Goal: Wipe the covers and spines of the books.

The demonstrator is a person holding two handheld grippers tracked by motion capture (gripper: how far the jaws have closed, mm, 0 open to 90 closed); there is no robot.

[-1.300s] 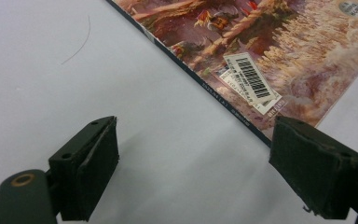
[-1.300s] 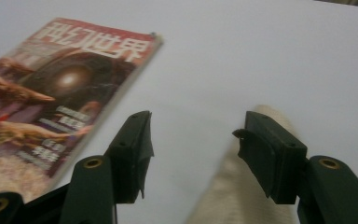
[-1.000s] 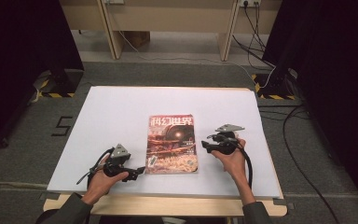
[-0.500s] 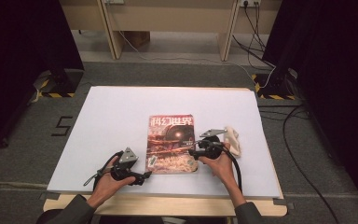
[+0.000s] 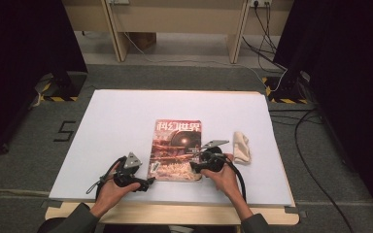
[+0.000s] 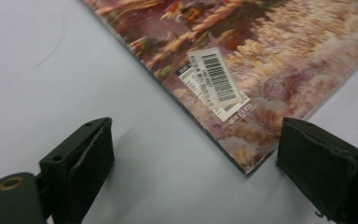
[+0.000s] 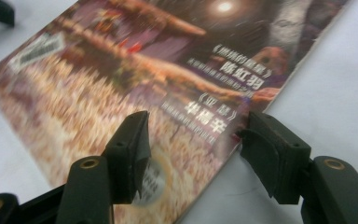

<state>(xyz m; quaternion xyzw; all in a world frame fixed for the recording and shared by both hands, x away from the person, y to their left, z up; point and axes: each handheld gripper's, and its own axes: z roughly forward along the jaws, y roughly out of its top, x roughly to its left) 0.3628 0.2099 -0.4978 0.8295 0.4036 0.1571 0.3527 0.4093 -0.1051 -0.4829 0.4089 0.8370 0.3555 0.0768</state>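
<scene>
A magazine with a reddish cover and a white title lies flat at the table's front middle. My left gripper sits low at its near left corner. In the left gripper view that gripper has just been opening and stands wide; the barcode corner of the magazine reaches between the jaws, and the pads do not press on it. My right gripper is at the near right corner. In the right gripper view it is open, straddling the magazine's right edge.
A crumpled cream cloth lies on the white table just right of the right hand. Dark curtains flank the table, and cables trail on the floor to the right.
The right gripper has moved left from where the cloth lies to the magazine's near right corner, leaving the cloth in plain sight. The left hand has stayed about where it was.
</scene>
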